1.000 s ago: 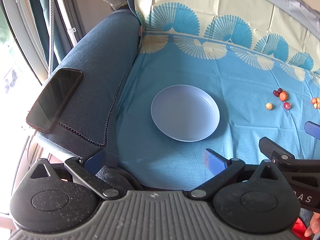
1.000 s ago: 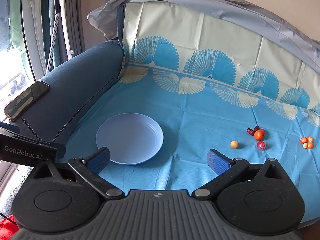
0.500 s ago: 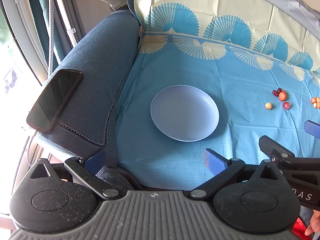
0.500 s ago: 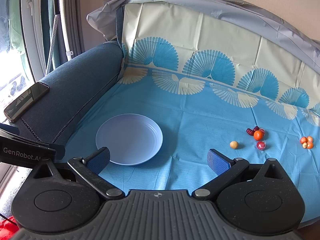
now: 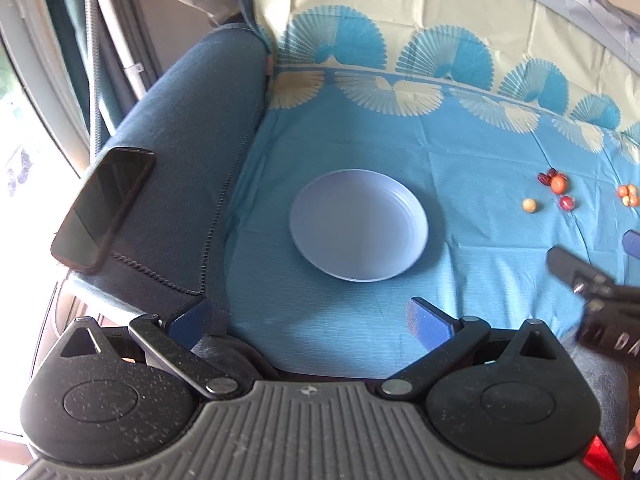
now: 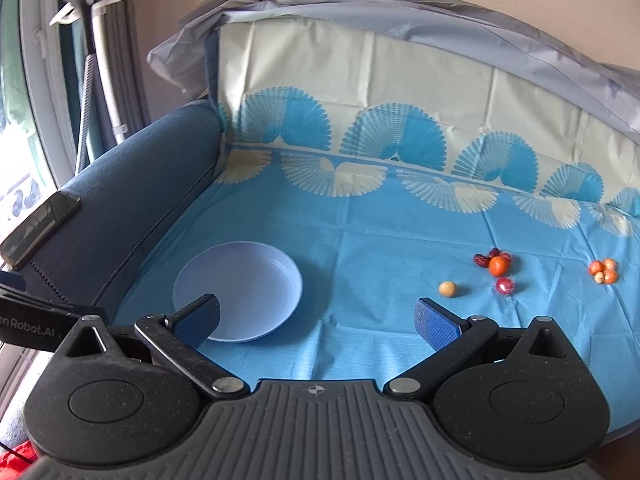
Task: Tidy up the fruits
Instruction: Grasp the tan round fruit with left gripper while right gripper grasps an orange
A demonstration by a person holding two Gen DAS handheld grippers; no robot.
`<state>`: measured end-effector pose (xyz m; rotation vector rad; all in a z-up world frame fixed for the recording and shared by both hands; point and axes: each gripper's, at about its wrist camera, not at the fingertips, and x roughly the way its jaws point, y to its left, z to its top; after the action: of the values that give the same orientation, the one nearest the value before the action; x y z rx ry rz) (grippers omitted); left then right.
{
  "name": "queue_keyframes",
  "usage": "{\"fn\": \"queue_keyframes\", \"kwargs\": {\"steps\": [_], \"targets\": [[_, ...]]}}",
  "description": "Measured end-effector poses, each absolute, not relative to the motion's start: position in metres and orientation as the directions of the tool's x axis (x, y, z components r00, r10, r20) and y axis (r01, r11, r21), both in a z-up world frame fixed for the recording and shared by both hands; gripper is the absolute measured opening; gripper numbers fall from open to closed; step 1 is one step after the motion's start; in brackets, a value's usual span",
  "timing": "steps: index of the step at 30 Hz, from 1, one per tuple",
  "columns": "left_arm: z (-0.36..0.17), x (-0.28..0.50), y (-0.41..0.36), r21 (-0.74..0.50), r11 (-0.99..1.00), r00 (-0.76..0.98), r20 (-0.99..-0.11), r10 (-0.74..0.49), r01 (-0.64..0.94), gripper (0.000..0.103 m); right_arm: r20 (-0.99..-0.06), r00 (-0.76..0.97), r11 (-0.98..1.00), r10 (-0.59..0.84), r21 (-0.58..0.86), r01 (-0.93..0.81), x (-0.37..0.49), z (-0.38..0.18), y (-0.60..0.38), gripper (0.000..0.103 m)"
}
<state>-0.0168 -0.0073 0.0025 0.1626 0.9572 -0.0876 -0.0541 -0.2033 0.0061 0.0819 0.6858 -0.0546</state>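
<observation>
With nothing gripped yet, the right gripper (image 6: 316, 320) and left gripper (image 5: 308, 320) are being held wide apart above the empty pale-blue round plate (image 6: 256, 276), while the small round beige fruit (image 6: 447, 289) is being left on the blue patterned cloth (image 6: 380, 240), seemingly awaiting a rightward reach.

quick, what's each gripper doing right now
Left gripper: open, holding nothing, near the round pale blue plate.
Right gripper: open, holding nothing.

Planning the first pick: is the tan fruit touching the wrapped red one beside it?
Apart. The right wrist view shows bare blue cloth between the tan fruit and the wrapped red fruit.
</observation>
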Motion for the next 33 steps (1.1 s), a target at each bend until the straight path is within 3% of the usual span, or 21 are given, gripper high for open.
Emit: {"fn": "queue_keyframes", "kwargs": {"steps": [6,12,22,26,33], "targets": [[-0.005,-0.001,-0.061,0.056,0.973,0.530,-0.845,-0.074,0.224,0.103,-0.608,0.783,0.964,-0.132,0.107,0.245,-0.067,-0.003,-0.285,0.102],[-0.030,0.036,-0.153,0.056,0.938,0.472,-0.873,-0.120,0.343,0.103,-0.624,0.708,0.867,-0.329,0.097,0.488,-0.072,-0.026,-0.403,0.103],[-0.118,0.124,-0.296,0.061,0.898,0.468,-0.868,-0.168,0.435,0.103,-0.597,0.542,0.539,-0.591,0.207,0.816,-0.005,-0.096,-0.648,0.102],[-0.163,0.156,-0.335,0.092,0.884,0.440,-0.888,-0.136,0.458,0.103,-0.662,0.425,0.464,-0.617,0.131,0.876,0.048,-0.160,-0.724,0.102],[-0.211,0.191,-0.364,0.077,0.872,0.388,-0.912,-0.135,0.484,0.103,-0.721,0.380,0.423,-0.580,0.132,0.896,0.110,-0.233,-0.789,0.096]]}}
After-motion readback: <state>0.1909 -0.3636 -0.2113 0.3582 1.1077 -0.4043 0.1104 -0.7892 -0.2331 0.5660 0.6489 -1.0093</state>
